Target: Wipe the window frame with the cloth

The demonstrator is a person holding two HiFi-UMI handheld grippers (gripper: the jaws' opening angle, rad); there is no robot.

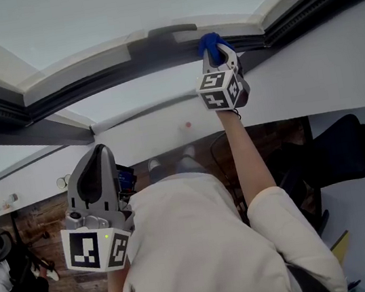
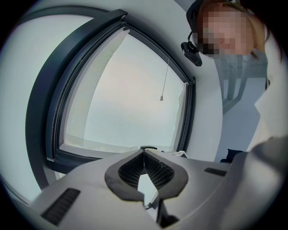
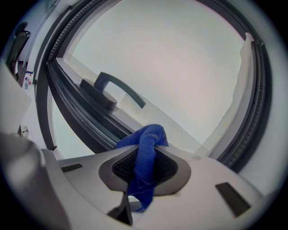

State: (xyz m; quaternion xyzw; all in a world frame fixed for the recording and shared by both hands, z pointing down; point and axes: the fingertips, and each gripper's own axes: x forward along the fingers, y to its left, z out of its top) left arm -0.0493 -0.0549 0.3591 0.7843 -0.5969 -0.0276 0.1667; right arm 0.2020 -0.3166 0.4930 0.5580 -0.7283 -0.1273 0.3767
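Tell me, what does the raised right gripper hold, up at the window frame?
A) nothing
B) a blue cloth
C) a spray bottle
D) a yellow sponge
B: the jaws of the right gripper are shut on a blue cloth, bunched against the dark window frame.

Bunched blue cloth [image 1: 209, 41] pressed against dark window frame [image 1: 109, 74].

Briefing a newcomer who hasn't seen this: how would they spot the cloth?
Start at the big window and its dark frame. The raised right gripper reaches that frame, and the cloth is pinched in its jaws. It is the only bright blue thing there.
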